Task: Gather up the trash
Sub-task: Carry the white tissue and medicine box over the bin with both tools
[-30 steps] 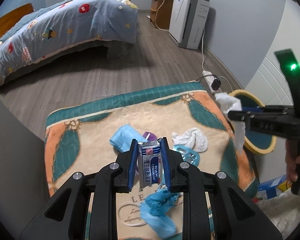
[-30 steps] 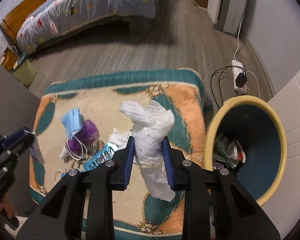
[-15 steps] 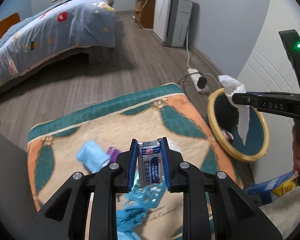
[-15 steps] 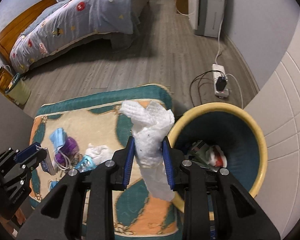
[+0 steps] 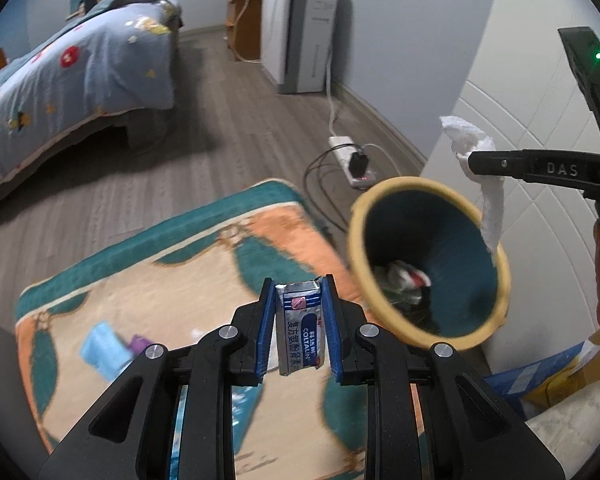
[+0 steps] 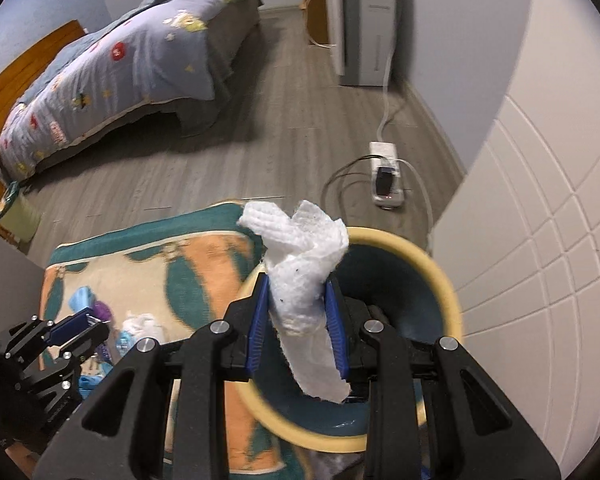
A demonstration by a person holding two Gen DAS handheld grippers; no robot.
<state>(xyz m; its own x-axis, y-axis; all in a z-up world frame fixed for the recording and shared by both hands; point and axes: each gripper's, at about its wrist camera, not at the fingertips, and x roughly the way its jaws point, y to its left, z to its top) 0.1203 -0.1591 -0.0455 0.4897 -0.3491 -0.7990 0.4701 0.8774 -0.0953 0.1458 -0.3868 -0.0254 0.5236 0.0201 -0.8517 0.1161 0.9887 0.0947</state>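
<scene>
My left gripper is shut on a silver and blue sachet, held above the patterned mat just left of the bin. The bin has a yellow rim and a dark teal inside with trash at the bottom. My right gripper is shut on a crumpled white paper towel and holds it over the bin's mouth. In the left wrist view the right gripper holds the towel above the bin's far rim. The left gripper shows at the lower left of the right wrist view.
Loose trash lies on the mat: a blue mask, a purple item, a white tissue. A power strip with cables lies on the wood floor behind the bin. A bed, a white appliance and a tiled wall stand around.
Both grippers have moved right toward the bin. The right gripper with the paper towel went from over the mat to over the bin's mouth. Both holds are unchanged.
</scene>
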